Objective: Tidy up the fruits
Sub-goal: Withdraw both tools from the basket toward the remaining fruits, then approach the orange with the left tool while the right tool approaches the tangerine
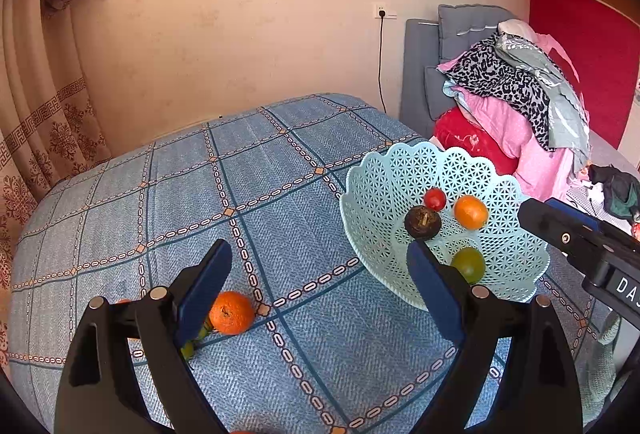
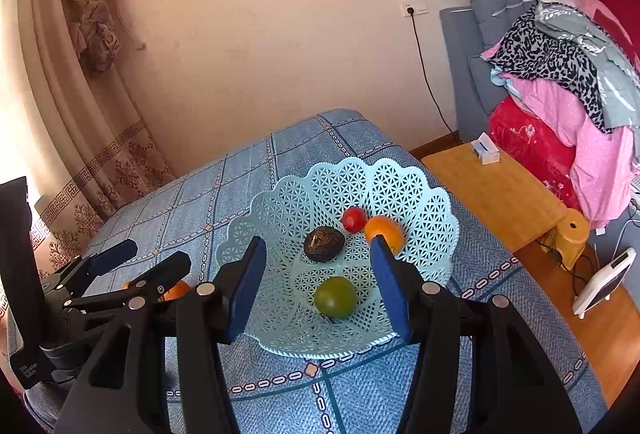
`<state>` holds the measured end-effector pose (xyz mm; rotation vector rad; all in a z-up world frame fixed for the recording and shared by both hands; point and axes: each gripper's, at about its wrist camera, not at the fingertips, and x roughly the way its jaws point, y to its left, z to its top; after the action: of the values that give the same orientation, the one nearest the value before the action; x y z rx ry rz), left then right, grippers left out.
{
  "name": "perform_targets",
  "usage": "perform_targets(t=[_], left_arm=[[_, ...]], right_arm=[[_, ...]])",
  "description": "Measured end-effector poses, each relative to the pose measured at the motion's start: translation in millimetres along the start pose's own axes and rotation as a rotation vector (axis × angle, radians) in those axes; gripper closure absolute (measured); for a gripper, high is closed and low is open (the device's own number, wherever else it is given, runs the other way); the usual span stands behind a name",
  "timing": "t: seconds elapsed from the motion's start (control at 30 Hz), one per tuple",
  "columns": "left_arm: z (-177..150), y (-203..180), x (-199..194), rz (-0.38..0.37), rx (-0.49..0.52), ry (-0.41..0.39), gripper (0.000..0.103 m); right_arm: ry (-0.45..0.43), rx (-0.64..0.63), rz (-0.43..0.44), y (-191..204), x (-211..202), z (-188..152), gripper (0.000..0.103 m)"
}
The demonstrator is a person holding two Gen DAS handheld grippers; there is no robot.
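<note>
**Loose orange on the cloth is the one most likely to get away from you**

Start at the left. The orange still outside the basket sits on the blue checked tablecloth, just beside the inner face of your left gripper's left finger, at about 8 o'clock in the left wrist view. Something green pokes out beneath that finger; it may be a leaf or another fruit, I cannot tell. If you close from here, the pad would likely clip the orange off-centre and roll it toward the table's edge. Your left gripper hangs low over the cloth, tilted forward, its jaws spread wide with nothing between them.

Moving right, the pale lattice basket holds a dark fruit, a red tomato, a second orange and a green fruit. Your right gripper hovers above the basket's near rim at 6 o'clock, jaws wide apart and empty, straddling the green fruit from above. Dropping further risks tipping the light basket and spilling the fruit.
</note>
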<state>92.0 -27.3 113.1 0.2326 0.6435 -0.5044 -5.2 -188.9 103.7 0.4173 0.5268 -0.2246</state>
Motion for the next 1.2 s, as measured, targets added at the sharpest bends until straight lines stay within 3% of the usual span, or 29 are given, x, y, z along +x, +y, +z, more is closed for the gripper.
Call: perform_targets(t=[0.73, 0.9, 1.2], left_arm=[[-21.1, 93.2, -24.6, 0.132, -0.111, 0.007, 0.009], [-27.7, 118.0, -22.1, 0.159, -0.164, 0.027, 0.009], [-41.4, 158.3, -14.9, 0.194, -0.252, 0.054, 0.009]], right_arm=[[0.072, -0.139, 0.102, 63.7, 0.6, -35.9, 0.047], [0.139, -0.139, 0.18, 78.7, 6.7, -48.8, 0.047], [0.196, -0.199, 0.215, 105.0, 15.9, -70.7, 0.047]])
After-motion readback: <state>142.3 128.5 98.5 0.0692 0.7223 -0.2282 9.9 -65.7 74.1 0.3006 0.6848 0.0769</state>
